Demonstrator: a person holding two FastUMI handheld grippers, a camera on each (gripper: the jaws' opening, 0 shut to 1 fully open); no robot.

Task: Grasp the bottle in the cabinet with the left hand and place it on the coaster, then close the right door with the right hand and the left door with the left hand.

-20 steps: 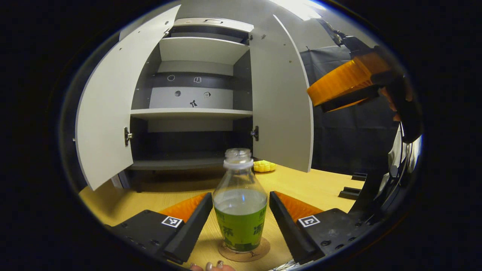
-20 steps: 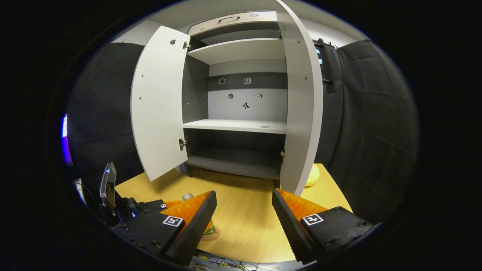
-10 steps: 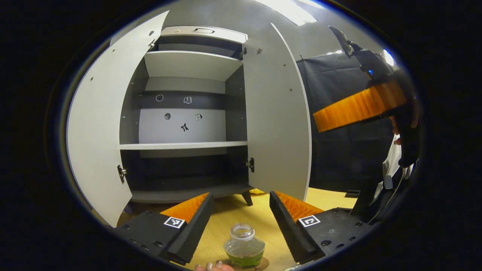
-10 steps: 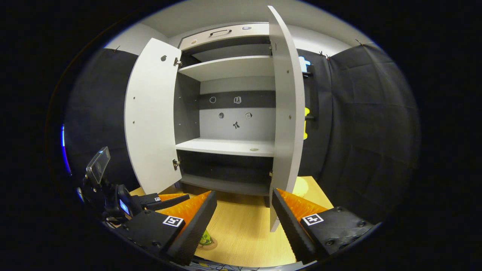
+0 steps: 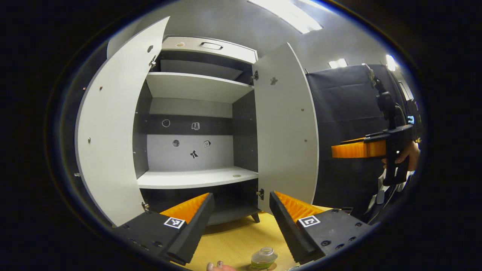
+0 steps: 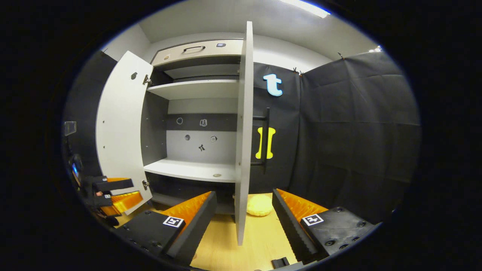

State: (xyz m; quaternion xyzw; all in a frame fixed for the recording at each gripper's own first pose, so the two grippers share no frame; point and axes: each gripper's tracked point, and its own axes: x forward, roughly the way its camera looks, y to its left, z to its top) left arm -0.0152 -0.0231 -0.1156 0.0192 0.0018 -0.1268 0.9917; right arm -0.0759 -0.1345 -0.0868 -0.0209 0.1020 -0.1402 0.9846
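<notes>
The left gripper (image 5: 241, 222) is hanging above the table (image 5: 233, 241) with its fingers spread wide and nothing between them, facing the open cabinet (image 5: 196, 124). Below it, at the bottom edge of the left gripper view, the bottle (image 5: 263, 258) is standing upright on the table with a little green liquid showing through its clear shoulder — the coaster under it is probably there, but the edge of the picture is cutting it off too closely to be sure. A person's fingertips (image 5: 216, 266) are peeking in just left of the bottle.

Both doors are standing open: the left door (image 5: 113, 131) is swung far out, the right door (image 5: 286, 128) is angled forward. In the right gripper view, the right gripper (image 6: 244, 214) is pointing straight at the right door's edge (image 6: 244, 131), its fingers spread apart on either side of that edge and not touching it. A yellow object (image 6: 259, 205) is lying on the table just behind the door. The left gripper (image 6: 113, 192) is showing far off to the left, beside the left door (image 6: 120, 124).
</notes>
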